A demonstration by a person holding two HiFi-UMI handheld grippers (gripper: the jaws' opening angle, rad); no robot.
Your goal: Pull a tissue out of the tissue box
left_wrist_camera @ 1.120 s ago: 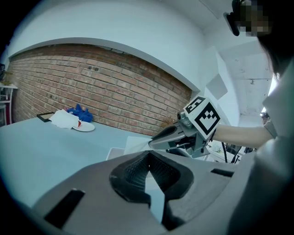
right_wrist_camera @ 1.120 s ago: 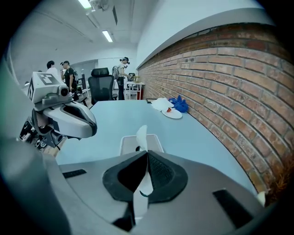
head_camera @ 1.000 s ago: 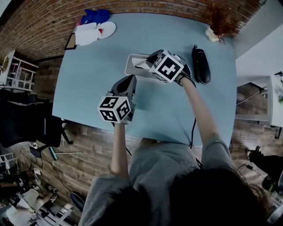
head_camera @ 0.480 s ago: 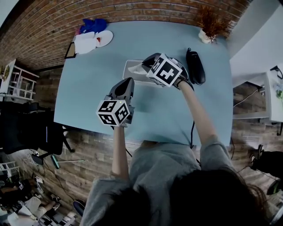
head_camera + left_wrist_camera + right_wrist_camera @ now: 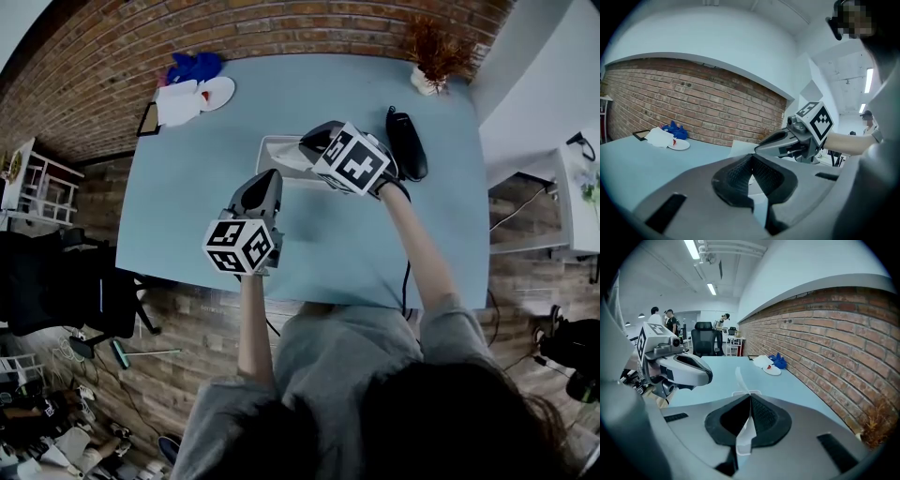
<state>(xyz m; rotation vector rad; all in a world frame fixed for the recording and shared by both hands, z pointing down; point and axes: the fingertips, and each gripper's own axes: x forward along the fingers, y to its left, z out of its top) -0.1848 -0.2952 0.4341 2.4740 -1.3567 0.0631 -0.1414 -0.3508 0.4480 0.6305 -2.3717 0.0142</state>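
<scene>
A light blue table (image 5: 187, 187) is seen from above, set against a red brick wall (image 5: 825, 333). Near the middle of the table lies a pale rectangular tissue box (image 5: 270, 148). The right gripper (image 5: 305, 142) is held over the box. In the right gripper view its jaws are pressed together on a thin white tissue (image 5: 739, 376). The tissue is pinched between the dark pads, and a narrow strip of it reaches forward past the jaw tips toward the top of the tissue box; whether its far end sits in the opening cannot be told. The left gripper (image 5: 270, 175) is held above the table just beside the box, on the near side, and its tip points toward the right gripper. In the left gripper view its jaws are drawn together with nothing gripped between them. To the right of the box, a black handset-shaped object (image 5: 405, 142) lies on the table. At the far right corner stands a small white pot with a dried brown plant (image 5: 429, 58). At the far left corner a round white plate (image 5: 214, 91) is seen, with a blue cloth (image 5: 194, 66) beside it.
</scene>
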